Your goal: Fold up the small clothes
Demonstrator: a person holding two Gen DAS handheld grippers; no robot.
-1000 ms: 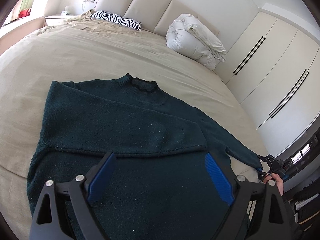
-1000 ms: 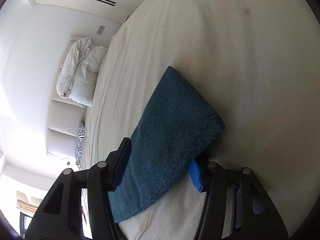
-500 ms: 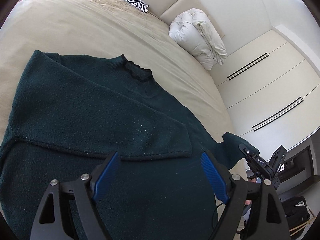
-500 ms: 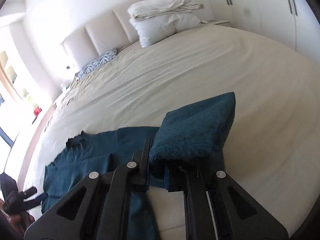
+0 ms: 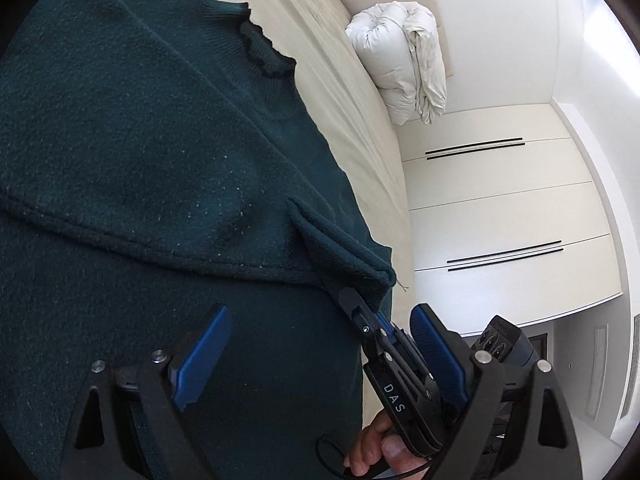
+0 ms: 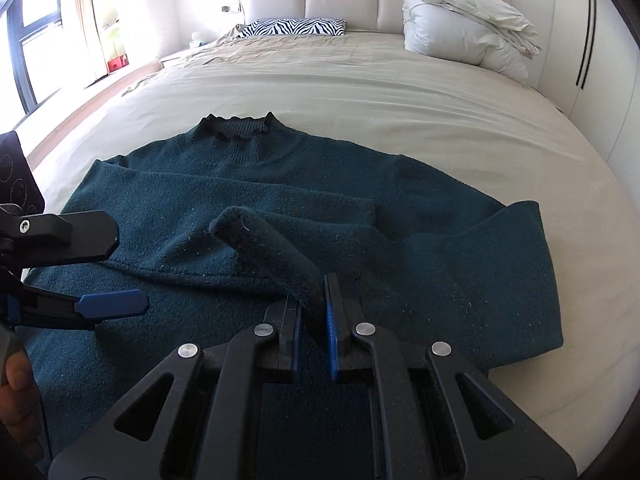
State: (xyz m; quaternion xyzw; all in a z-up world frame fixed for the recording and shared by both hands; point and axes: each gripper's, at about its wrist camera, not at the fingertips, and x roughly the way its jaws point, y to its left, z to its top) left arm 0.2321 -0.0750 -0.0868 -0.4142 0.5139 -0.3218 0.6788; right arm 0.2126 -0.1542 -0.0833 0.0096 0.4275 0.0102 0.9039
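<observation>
A dark green sweater (image 6: pixel 248 184) lies flat on the beige bed (image 6: pixel 360 88), collar away from me, one sleeve folded across its chest. My right gripper (image 6: pixel 316 312) is shut on the cuff of the other sleeve (image 6: pixel 272 244) and holds it lifted over the sweater's middle. It also shows in the left wrist view (image 5: pixel 360 312), pinching the sleeve (image 5: pixel 340 252). My left gripper (image 5: pixel 320 344) is open and empty, hovering over the sweater's (image 5: pixel 140 140) lower body; it shows at the left edge of the right wrist view (image 6: pixel 96 272).
A rolled white duvet (image 6: pixel 460 36) and a zebra-print pillow (image 6: pixel 296 26) lie by the headboard. White wardrobe doors (image 5: pixel 500 208) stand along the bed's right side. A window and curtain (image 6: pixel 60 20) are to the left.
My right gripper has shut on the sleeve cuff and carried it from the bed's right side in over the sweater's middle. My left gripper has moved closer over the sweater, still open.
</observation>
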